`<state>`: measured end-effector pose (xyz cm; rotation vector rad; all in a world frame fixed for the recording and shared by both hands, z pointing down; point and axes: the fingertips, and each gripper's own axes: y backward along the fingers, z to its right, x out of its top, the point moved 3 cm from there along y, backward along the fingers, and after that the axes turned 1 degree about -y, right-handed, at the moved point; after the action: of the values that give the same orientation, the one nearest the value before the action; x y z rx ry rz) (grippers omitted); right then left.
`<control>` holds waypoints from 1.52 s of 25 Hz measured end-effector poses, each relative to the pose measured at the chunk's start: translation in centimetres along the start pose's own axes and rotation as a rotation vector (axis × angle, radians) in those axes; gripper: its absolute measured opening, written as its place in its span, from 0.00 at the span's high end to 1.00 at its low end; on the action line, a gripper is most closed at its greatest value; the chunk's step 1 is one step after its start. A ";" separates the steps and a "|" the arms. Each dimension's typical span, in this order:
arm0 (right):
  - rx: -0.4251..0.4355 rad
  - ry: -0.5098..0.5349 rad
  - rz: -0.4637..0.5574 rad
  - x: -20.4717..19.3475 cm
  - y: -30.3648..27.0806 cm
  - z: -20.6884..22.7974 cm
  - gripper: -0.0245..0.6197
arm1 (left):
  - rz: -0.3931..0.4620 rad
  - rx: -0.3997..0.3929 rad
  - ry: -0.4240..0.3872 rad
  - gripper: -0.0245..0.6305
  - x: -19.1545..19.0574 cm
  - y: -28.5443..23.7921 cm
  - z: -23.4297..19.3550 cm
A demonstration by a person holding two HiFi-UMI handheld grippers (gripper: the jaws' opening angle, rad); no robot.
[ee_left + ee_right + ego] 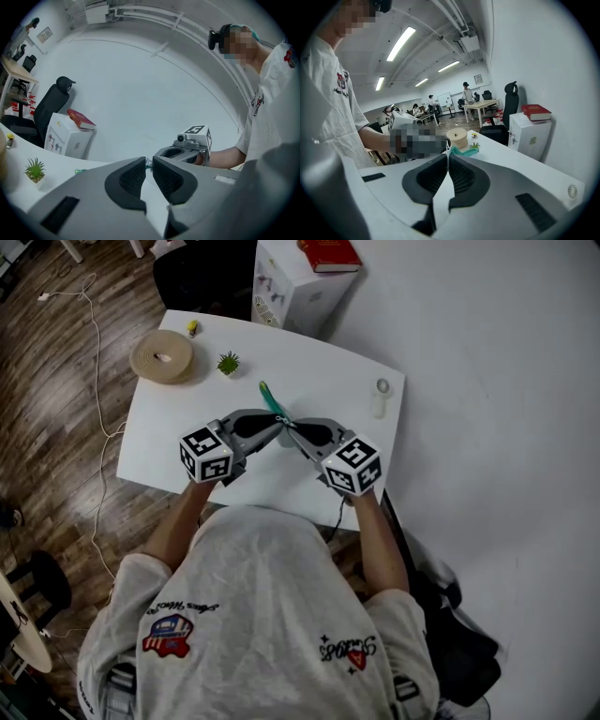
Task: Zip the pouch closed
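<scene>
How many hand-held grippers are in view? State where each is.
2: left hand-held gripper at the teal pouch's near end, right hand-held gripper meeting it there. None hidden.

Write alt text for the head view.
Seen from above, a person's left gripper and right gripper meet tip to tip over a white table, both pinching a teal pouch. A tape roll and a small plant sit at its far left.

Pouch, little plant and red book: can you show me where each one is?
pouch (271, 399), head view, on its teal far end.
little plant (228, 362), head view, on its green leaves.
red book (329, 253), head view, on the middle of its cover.
</scene>
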<state>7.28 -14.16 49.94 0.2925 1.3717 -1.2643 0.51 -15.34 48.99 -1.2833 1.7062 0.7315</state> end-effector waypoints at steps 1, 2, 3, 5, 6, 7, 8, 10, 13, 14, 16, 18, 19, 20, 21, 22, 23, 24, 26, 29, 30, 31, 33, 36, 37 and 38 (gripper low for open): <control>0.002 -0.005 -0.001 -0.1 0.1 -0.1 0.93 | -0.003 0.006 -0.003 0.90 0.0 0.0 0.0; 0.002 -0.010 -0.003 -0.1 0.1 -0.1 0.93 | -0.006 0.011 -0.005 0.91 -0.1 0.0 0.0; 0.001 -0.014 -0.006 -0.1 0.2 -0.1 0.93 | -0.009 0.013 -0.007 0.92 -0.1 0.0 0.1; 0.001 -0.020 -0.006 0.0 0.1 0.0 0.93 | -0.014 0.014 -0.020 0.92 0.0 0.0 0.1; 0.002 -0.022 -0.006 0.0 0.0 0.0 0.93 | -0.017 0.013 -0.030 0.93 0.1 0.0 0.0; 0.003 -0.024 -0.006 0.0 -0.1 0.0 0.93 | -0.021 0.013 -0.044 0.93 0.1 0.0 -0.1; 0.004 -0.027 -0.009 -0.1 -0.2 0.0 0.93 | -0.027 0.016 -0.060 0.94 0.1 0.0 0.0; 0.001 -0.032 -0.019 -0.3 -0.2 -0.1 0.93 | -0.046 0.032 -0.103 0.95 -0.1 -0.1 0.2; -0.011 -0.040 -0.032 -0.6 -0.8 0.2 0.93 | -0.091 0.081 -0.177 0.95 -0.3 -0.2 -0.2; -0.014 -0.045 -0.035 -0.7 -1.0 0.2 0.93 | -0.109 0.102 -0.205 0.95 -0.4 -0.2 -0.4; -0.015 -0.059 -0.045 -1.2 -1.1 0.0 0.93 | -0.147 0.133 -0.255 0.95 -0.7 -0.3 -0.3; -0.020 -0.071 -0.050 -1.4 -0.9 -0.1 0.93 | -0.177 0.140 -0.294 0.95 -0.9 -0.5 0.0; -0.023 -0.075 -0.046 -1.3 -0.9 0.0 0.93 | -0.187 0.142 -0.313 0.95 -0.7 -0.5 0.0; -0.025 -0.079 -0.040 -1.0 -1.0 0.1 0.93 | -0.196 0.146 -0.334 0.95 -0.5 -0.6 -0.1; -0.025 -0.083 -0.035 -0.9 -1.1 0.1 0.93 | -0.206 0.152 -0.354 0.95 -0.3 -0.5 -0.1; -0.025 -0.086 -0.032 -0.9 -1.1 0.1 0.93 | -0.215 0.159 -0.372 0.95 -0.3 -0.5 -0.1; -0.025 -0.088 -0.031 -0.9 -1.1 0.0 0.94 | -0.223 0.165 -0.388 0.95 -0.3 -0.5 0.0; -0.026 -0.088 -0.032 -0.9 -1.1 0.0 0.94 | -0.231 0.169 -0.400 0.95 -0.3 -0.5 0.0; -0.030 -0.086 -0.035 -1.0 -1.1 -0.1 0.94 | -0.239 0.174 -0.414 0.95 -0.4 -0.6 0.1; -0.028 -0.090 -0.036 -1.1 -1.1 -0.2 0.94 | -0.244 0.179 -0.413 0.95 -0.5 -0.5 0.1; -0.026 -0.091 -0.036 -1.1 -1.1 -0.2 0.94 | -0.246 0.183 -0.411 0.95 -0.5 -0.5 0.0; -0.023 -0.091 -0.035 -1.1 -1.1 -0.2 0.94 | -0.248 0.190 -0.407 0.95 -0.6 -0.5 -0.1; -0.018 -0.083 -0.035 -1.1 -1.1 -0.5 0.94 | -0.249 0.205 -0.394 0.95 -0.7 -0.4 -0.4; -0.023 -0.074 -0.031 -1.0 -1.0 -0.7 0.94 | -0.249 0.204 -0.378 0.95 -0.6 -0.3 -0.6; -0.024 -0.076 -0.030 -1.0 -1.0 -0.7 0.94 | -0.251 0.202 -0.378 0.95 -0.6 -0.3 -0.7; -0.025 -0.078 -0.030 -1.1 -1.0 -0.6 0.94 | -0.253 0.200 -0.378 0.95 -0.6 -0.3 -0.7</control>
<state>6.42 -13.53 51.14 0.2039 1.3283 -1.2700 0.68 -15.74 49.85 -1.1136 1.2517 0.5924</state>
